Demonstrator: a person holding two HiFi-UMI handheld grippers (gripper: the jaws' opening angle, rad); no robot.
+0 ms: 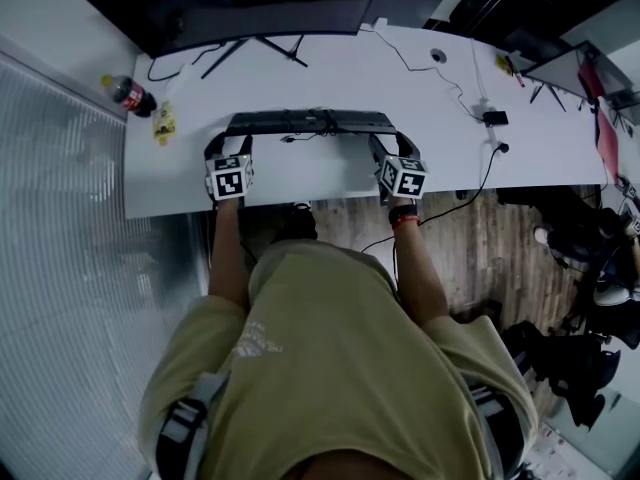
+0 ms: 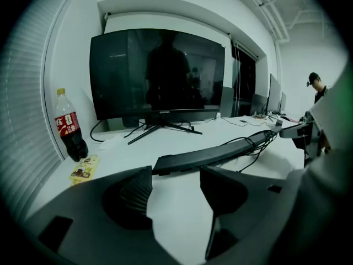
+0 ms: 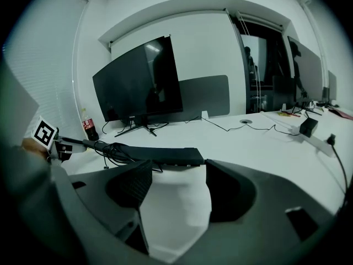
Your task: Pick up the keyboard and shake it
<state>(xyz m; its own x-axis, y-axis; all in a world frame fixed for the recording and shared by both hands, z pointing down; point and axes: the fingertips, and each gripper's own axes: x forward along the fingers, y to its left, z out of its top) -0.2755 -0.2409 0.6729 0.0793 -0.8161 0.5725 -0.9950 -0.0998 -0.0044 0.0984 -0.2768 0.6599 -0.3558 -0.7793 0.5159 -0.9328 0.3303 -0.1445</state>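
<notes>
The big white bench [image 1: 330, 183] is carrying everything. The dark monitor [image 1: 240, 3] is standing at the back, and the long black keyboard [image 1: 310, 122] is lying flat in front of it. The left gripper [image 1: 228, 146] is pointing at the keyboard's left end and the right gripper [image 1: 392, 146] at its right end (one for each end, probably so it lifts level). Both sets of fingers [image 2: 135, 192] are standing apart, gripping nothing, with the keyboard's ends just ahead of them. A drink bottle [image 1: 130, 95] and a small yellow packet [image 1: 163, 123] are sitting off to the left, out of the way.
</notes>
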